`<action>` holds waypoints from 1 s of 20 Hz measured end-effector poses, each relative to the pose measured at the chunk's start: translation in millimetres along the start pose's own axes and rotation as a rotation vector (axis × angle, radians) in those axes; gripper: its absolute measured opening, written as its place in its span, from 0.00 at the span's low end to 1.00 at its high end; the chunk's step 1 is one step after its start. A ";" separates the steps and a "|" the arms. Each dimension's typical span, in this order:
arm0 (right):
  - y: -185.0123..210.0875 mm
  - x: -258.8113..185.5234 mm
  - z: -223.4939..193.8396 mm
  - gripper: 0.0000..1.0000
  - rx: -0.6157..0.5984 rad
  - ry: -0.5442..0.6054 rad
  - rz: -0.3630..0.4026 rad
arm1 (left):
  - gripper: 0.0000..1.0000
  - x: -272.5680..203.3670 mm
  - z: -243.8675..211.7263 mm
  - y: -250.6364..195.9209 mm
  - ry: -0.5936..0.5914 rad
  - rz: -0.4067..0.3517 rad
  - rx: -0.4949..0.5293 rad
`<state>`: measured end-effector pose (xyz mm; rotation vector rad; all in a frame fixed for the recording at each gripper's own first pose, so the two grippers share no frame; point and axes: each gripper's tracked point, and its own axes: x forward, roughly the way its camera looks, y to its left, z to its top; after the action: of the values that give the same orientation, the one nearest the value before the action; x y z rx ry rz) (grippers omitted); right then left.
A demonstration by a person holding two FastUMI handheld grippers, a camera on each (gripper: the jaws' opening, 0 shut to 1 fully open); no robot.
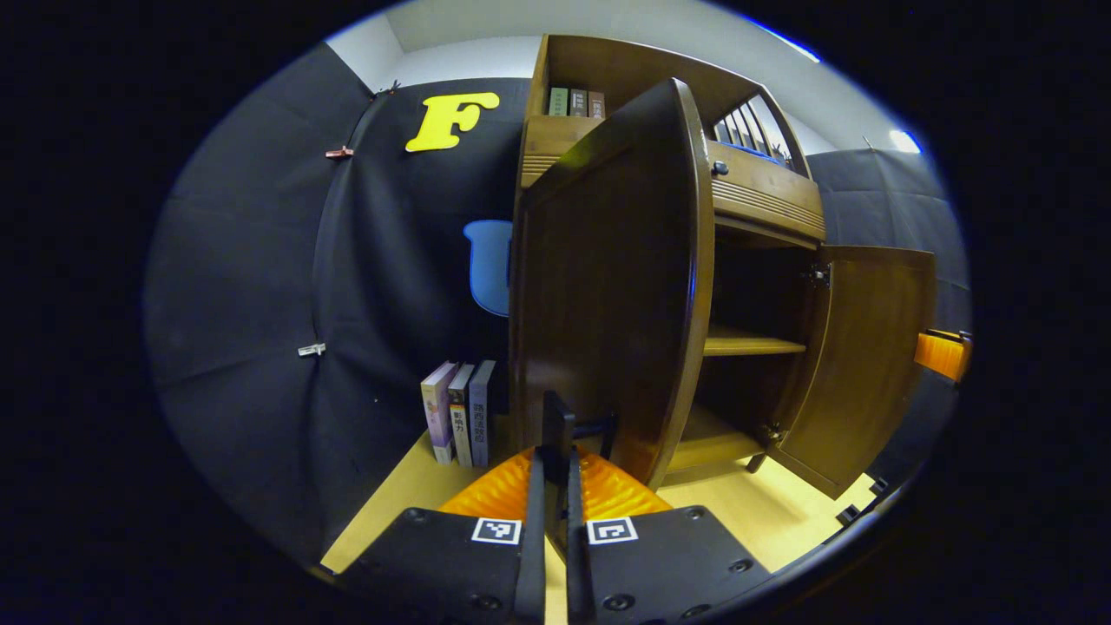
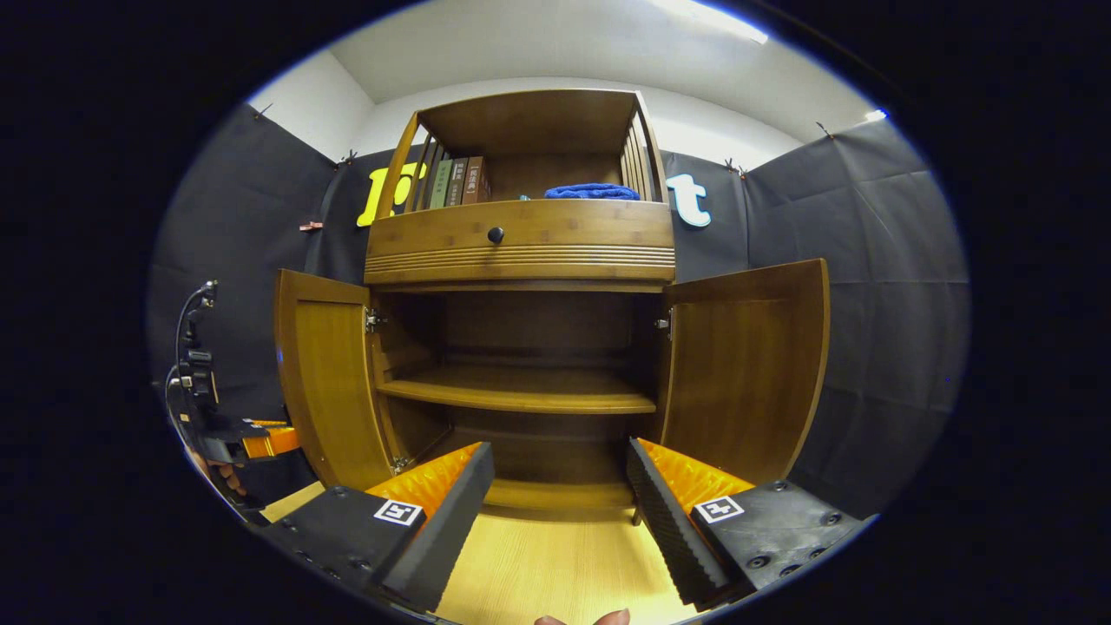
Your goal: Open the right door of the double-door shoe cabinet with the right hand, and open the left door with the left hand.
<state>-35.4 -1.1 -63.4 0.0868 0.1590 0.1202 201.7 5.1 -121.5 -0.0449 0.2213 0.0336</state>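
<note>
Shoe cabinet (image 2: 521,252): left door (image 1: 608,286) and right door (image 2: 746,373) both swung wide; left tongs (image 1: 555,486) nearly together at the left door's lower edge, right tongs (image 2: 560,503) apart, clear of the cabinet. Risk: pulling further may strain the hinges or knock the books (image 1: 458,412) beside it. Whether the left tongs pinch a handle is hidden.

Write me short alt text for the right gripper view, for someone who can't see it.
A wooden shoe cabinet stands with its left door and right door both swung open, showing a bare middle shelf. The right gripper hangs open in front; the left gripper is beside the left door.
</note>
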 end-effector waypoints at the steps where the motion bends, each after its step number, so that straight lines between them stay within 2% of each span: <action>1: 0.7 -0.6 -0.1 0.98 -0.005 -0.001 0.001 | 0.13 -2.2 0.6 3.4 -0.004 -0.011 -0.001; 6: 13.1 2.3 -0.4 0.98 -0.022 0.004 0.030 | 0.12 -13.9 5.1 14.3 -0.036 -0.036 -0.005; 12: 21.3 6.7 6.6 0.98 -0.022 -0.007 0.065 | 0.12 -28.0 8.7 38.9 -0.043 0.059 -0.017; 13: 20.5 7.8 6.4 0.96 -0.027 -0.005 0.071 | 0.12 -32.3 10.1 39.5 -0.045 0.065 -0.032; 14: 16.9 6.6 4.7 0.98 -0.029 -0.007 0.075 | 0.12 -33.4 10.6 39.6 -0.049 0.078 -0.045; 15: 14.9 8.4 5.5 0.98 -0.028 -0.009 0.077 | 0.07 -37.6 10.9 39.2 -0.052 0.077 -0.059; 20: 9.4 16.5 8.1 0.98 -0.019 -0.020 0.088 | 0.07 -59.1 12.8 34.0 -0.051 0.108 -0.058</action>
<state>-19.0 9.6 -57.1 0.0760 0.1339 0.2083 145.6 38.0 -97.4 -0.0902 0.1718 0.1488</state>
